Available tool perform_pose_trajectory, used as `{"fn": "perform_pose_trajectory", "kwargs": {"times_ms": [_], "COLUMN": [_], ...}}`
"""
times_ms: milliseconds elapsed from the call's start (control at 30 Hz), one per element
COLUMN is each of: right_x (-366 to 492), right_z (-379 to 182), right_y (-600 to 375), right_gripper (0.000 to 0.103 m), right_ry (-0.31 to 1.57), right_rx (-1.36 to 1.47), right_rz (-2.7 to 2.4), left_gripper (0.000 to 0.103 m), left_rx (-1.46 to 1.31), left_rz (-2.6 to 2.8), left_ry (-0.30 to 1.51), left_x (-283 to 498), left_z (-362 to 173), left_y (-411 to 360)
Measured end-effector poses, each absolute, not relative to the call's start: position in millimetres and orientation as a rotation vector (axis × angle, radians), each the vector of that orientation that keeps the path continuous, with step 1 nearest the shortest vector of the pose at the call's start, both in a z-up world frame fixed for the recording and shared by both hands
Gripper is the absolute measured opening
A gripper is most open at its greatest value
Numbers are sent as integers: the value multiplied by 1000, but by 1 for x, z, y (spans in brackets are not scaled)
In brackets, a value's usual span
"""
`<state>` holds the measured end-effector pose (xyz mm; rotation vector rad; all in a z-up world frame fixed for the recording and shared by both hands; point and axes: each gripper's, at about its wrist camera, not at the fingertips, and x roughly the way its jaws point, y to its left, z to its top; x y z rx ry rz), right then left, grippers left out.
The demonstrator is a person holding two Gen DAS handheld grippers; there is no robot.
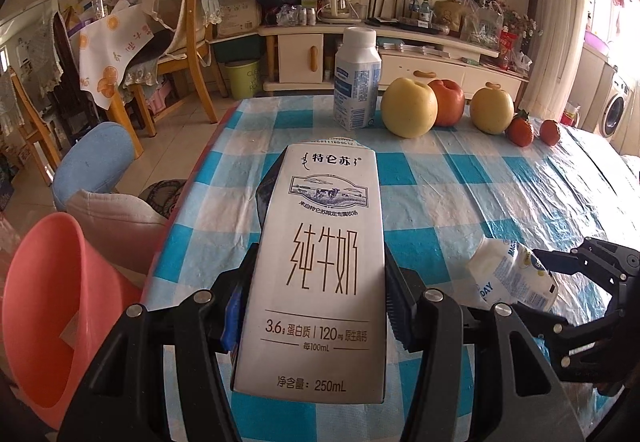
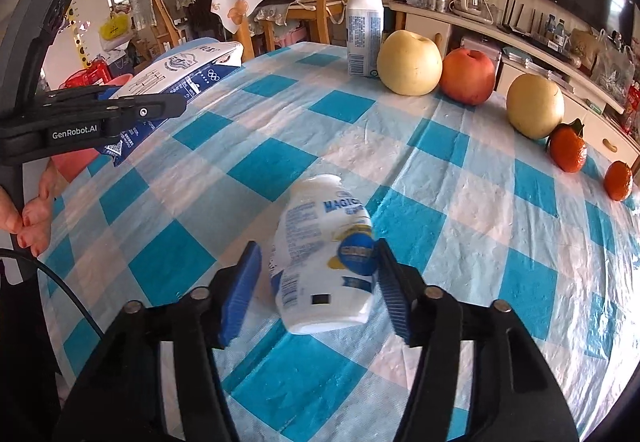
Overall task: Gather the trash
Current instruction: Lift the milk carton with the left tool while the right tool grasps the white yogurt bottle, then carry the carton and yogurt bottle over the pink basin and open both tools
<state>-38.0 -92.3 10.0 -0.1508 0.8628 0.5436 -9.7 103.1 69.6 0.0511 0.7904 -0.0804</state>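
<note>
1. Left gripper [image 1: 320, 306] squeezes the milk carton [image 1: 320, 262] above the table's left edge.
2. Right gripper [image 2: 320, 294] is open around the small bottle [image 2: 326, 262]; the left pad is off it, the right pad just beside it.
3. That bottle lies on its side on the checked table [image 2: 460, 242], with bare cloth around.
4. Fruit [image 2: 410, 63] and a tall bottle [image 2: 365, 27] line the far edge.
5. A pink bin [image 1: 52, 306] sits past the left edge.

You see a smooth, matt paper milk carton [image 1: 316, 266] and a glossy, dented plastic bottle [image 2: 326, 262]. The checked tablecloth [image 2: 460, 242] looks like shiny, wrinkled plastic film.
</note>
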Motion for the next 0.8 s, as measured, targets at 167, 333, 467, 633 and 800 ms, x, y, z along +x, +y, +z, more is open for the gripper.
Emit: {"fn": "perform_pose_trajectory", "kwargs": {"times_ms": [167, 333, 467, 633, 800], "right_x": [-40, -38, -42, -48, -55], "right_z": [2, -1, 0, 2, 10], "right_y": [-76, -73, -68, -62, -49], "right_gripper": [72, 58, 57, 57, 57], "right_ry": [886, 889, 863, 831, 811], "right_rx": [-205, -228, -274, -296, -303], "right_rz": [529, 475, 444, 408, 408], "left_gripper": [57, 57, 57, 57, 57], "left_rx": [74, 65, 59, 46, 33], "left_rz": [-46, -18, 1, 31, 77], "left_ry": [785, 771, 759, 737, 713], "left_x": [-10, -12, -13, -17, -23], "left_z": [70, 75, 79, 86, 95], "left_y": [109, 117, 123, 133, 149]}}
